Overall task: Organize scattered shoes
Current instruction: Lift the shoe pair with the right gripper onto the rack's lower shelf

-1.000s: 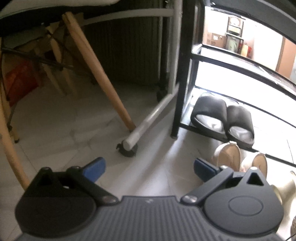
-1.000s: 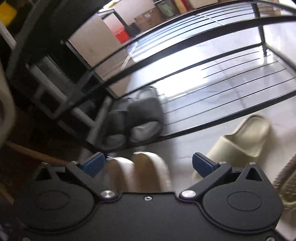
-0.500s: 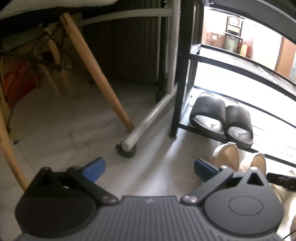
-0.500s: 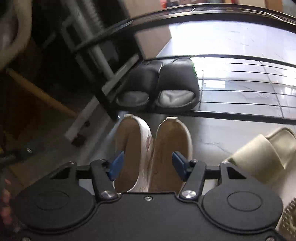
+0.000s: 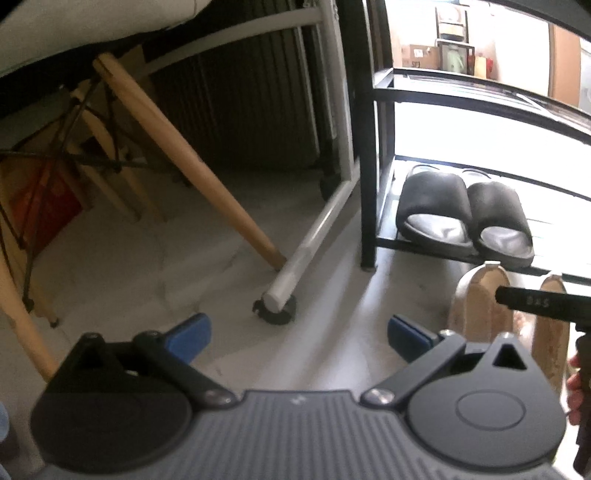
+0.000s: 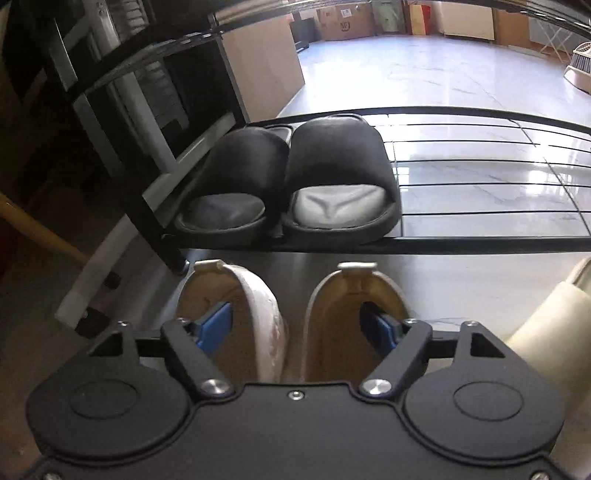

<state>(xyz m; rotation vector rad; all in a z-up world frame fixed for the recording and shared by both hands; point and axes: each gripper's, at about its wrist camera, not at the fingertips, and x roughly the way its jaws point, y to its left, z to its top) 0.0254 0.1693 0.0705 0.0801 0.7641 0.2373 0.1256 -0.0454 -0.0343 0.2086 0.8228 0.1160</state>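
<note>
A pair of white shoes with tan insides stands side by side on the floor in front of the black shoe rack. My right gripper is open, one blue finger inside each shoe, straddling their two inner walls. A pair of black slides sits on the rack's lowest shelf, just beyond. In the left wrist view my left gripper is open and empty over bare floor, left of the white shoes, the black slides and the rack; the right gripper's black body crosses the shoes there.
A cream slide lies on the floor right of the white shoes. A wooden chair leg and a white wheeled frame bar stand left of the rack. Cardboard boxes line the far wall.
My right gripper has moved forward and down and opened wider, so each finger now sits inside one white shoe. The left gripper has barely moved.
</note>
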